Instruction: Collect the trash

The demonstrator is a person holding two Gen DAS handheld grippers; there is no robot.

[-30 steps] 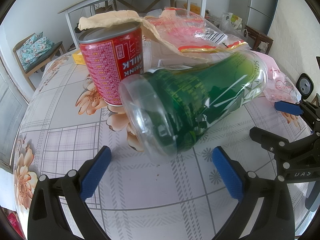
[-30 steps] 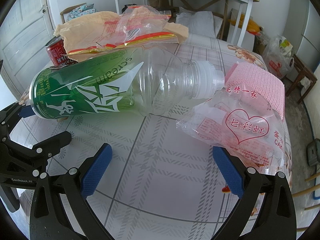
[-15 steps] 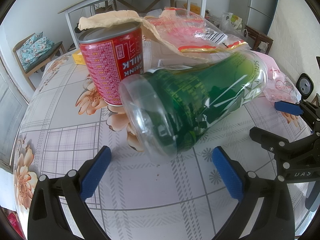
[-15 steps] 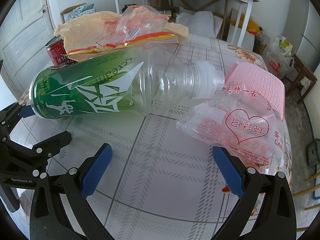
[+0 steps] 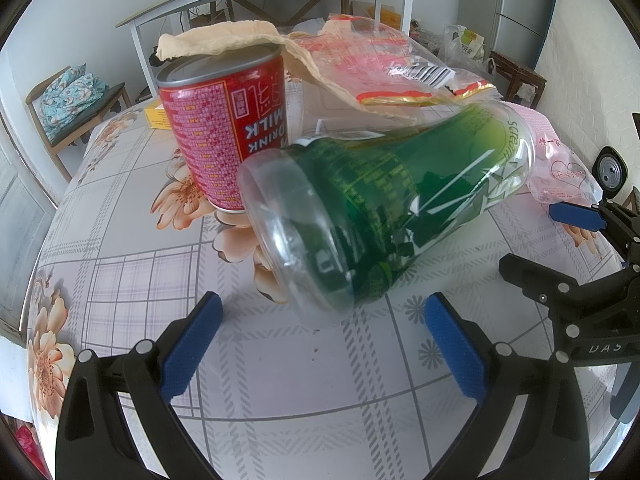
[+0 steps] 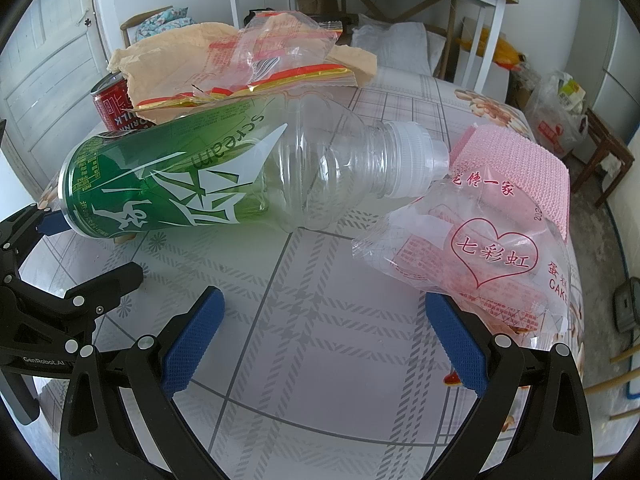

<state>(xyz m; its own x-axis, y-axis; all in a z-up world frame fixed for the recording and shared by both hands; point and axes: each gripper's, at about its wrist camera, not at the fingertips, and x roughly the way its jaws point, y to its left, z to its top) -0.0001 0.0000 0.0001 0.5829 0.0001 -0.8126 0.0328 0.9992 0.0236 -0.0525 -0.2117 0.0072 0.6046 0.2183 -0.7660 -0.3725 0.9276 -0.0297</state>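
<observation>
Although both grippers hung over the counter [image 6: 304,344], nothing had shifted from the frames a second earlier: the bottle [image 6: 224,176], the can [image 5: 228,136] and the wrappers lay exactly as before, so the collecting seemed not yet begun and no piece had been lifted.

The left gripper [image 5: 320,340] stood spread wide and empty, its blue pads either side of the bottle's near base without touching it. The right gripper [image 6: 320,340] was likewise spread and empty, over bare cloth nearer than the bottle's middle, with the pink bag [image 6: 492,248] just beside its right pad.

The bottle lay on its side across the counter, cap toward the pink bag and apparently resting on it. The can stood upright at the far left, touching or nearly touching the bottle. A brown paper [image 5: 224,42] draped over the can's top, with a clear red-printed wrapper [image 6: 272,60] on it.

The paper hid whatever was under it. No bin showed in either view. The pink bag's right end ran out past the counter's edge, hard to follow.
</observation>
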